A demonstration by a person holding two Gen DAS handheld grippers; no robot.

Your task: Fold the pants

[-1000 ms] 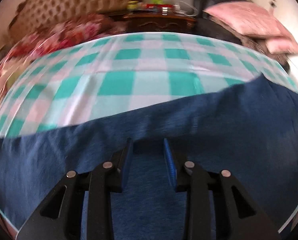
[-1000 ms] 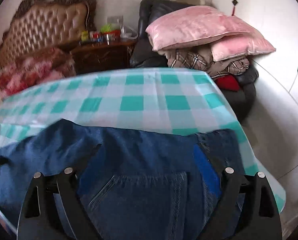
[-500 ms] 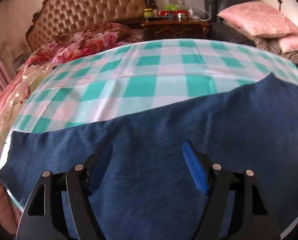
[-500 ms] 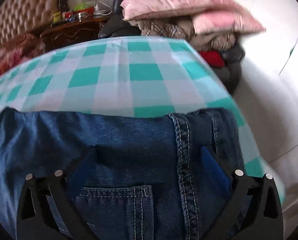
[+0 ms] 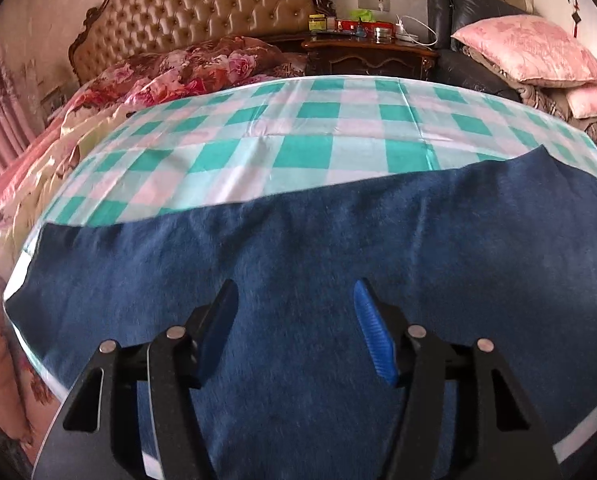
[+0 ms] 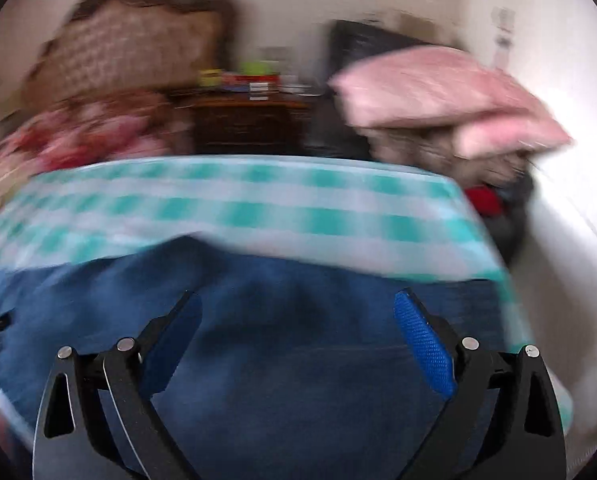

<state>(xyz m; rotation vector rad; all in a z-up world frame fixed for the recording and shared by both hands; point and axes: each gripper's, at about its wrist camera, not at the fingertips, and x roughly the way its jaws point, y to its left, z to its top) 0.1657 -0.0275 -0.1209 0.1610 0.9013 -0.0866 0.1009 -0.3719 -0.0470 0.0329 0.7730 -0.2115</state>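
Dark blue jeans [image 5: 298, 248] lie flat along the near edge of a table covered with a green and white checked cloth [image 5: 318, 140]. My left gripper [image 5: 294, 300] is open and empty above the leg part of the jeans. My right gripper [image 6: 298, 304] is open and empty above the other part of the jeans [image 6: 298, 320]; this view is badly blurred by motion.
Behind the table stand a bed with a tufted headboard [image 5: 218, 8] and flowered quilt [image 5: 186, 68], a dark nightstand [image 5: 370, 56] with small items, and a black chair stacked with pink pillows [image 5: 530, 48]. A white wall [image 6: 578, 120] is on the right.
My left gripper opened, let go of the jeans fabric and drew back. My right gripper stayed open and swung quickly, now lifted and turned back toward the room.
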